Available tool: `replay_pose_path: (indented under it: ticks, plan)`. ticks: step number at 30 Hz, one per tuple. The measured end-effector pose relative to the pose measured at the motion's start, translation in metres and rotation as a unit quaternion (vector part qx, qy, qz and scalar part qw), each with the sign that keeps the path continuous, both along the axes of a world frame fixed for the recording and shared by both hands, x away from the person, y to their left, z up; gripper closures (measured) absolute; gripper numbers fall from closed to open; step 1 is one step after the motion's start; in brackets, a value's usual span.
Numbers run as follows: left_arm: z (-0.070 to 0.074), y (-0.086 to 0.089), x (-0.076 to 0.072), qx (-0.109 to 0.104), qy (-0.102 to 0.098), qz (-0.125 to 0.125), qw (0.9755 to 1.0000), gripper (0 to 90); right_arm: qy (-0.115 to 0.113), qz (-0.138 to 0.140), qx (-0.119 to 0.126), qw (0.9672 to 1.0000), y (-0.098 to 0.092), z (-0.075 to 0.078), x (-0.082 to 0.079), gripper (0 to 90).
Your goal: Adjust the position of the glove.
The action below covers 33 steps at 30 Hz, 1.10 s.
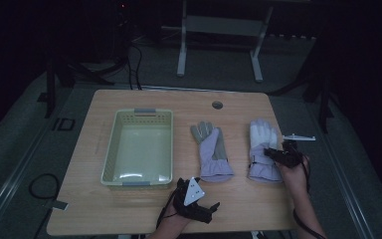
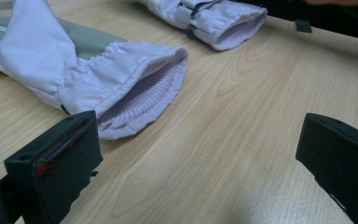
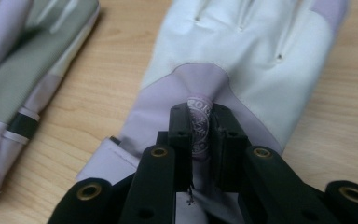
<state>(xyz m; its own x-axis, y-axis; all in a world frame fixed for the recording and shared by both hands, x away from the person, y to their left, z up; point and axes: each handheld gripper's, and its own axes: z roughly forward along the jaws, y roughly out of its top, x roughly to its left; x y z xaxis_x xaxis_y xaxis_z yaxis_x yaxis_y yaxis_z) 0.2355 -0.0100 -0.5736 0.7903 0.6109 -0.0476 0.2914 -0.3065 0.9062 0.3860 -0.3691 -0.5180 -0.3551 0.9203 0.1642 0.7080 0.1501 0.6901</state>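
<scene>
Closest to the person, the left claw (image 1: 195, 200) hovers low over the front edge of the bench (image 1: 238, 204). Its jaws stand wide apart and there is nothing between them. In the left gripper view the open cuff of the gray-palmed glove (image 2: 88, 70) lies just ahead of it, close to one jaw but not touching.

A bit farther in and off to the right, the right claw (image 1: 273, 154) is down on the white-backed glove (image 1: 263, 149). In the right gripper view its jaws are pinched tight on a fold of the purple cloth (image 3: 198, 126) on the back of that glove, near the wrist, where a small round logo shows. The glove looks like it is lying flat on the bench, not lifted yet.

The two gloves lie side by side with a gap between them, fingers pointing away from the person. To the left of them sits the pale yellow basket (image 1: 110, 149), and nothing is inside it. At the far edge of the bench there is a small round hole (image 1: 217, 105).

It looks like the job is to put the gloves in the basket. If so, it has only just begun. One glove is grabbed, none is moved. Both gloves have yet to be carried over and dropped in.
</scene>
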Motion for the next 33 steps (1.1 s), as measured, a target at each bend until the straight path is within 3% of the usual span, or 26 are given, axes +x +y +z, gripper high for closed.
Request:
replay_pose_path:
  ticks: [5,8,17,20,26,31,33]
  plan:
    - [0.0,0.0,0.0,0.0,0.0,0.001,1.0,0.1,-0.011,0.006,0.015,0.9998,-0.006,0.02,-0.002,80.8]
    - [0.0,0.0,0.0,-0.001,0.0,0.002,1.0,0.1,-0.025,0.017,0.028,0.9992,-0.007,0.042,-0.004,80.9]
    - [0.0,0.0,0.0,-0.001,0.0,0.002,1.0,0.0,-0.048,0.052,0.043,0.9966,0.004,0.083,-0.007,80.9]
    - [0.0,0.0,0.0,0.0,-0.001,0.002,1.0,0.1,-0.059,0.076,0.043,0.9944,0.019,0.101,-0.009,80.8]
    - [0.0,0.0,0.0,-0.001,-0.002,0.002,1.0,0.0,-0.068,0.111,0.053,0.99,0.046,0.119,-0.013,80.7]
    - [0.0,0.0,0.0,0.0,-0.004,0.002,1.0,0.0,-0.067,0.135,0.06,0.9867,0.068,0.125,-0.015,80.7]
    - [0.0,0.0,0.0,0.0,-0.004,0.002,1.0,0.1,-0.06,0.156,0.061,0.9841,0.087,0.122,-0.016,80.6]
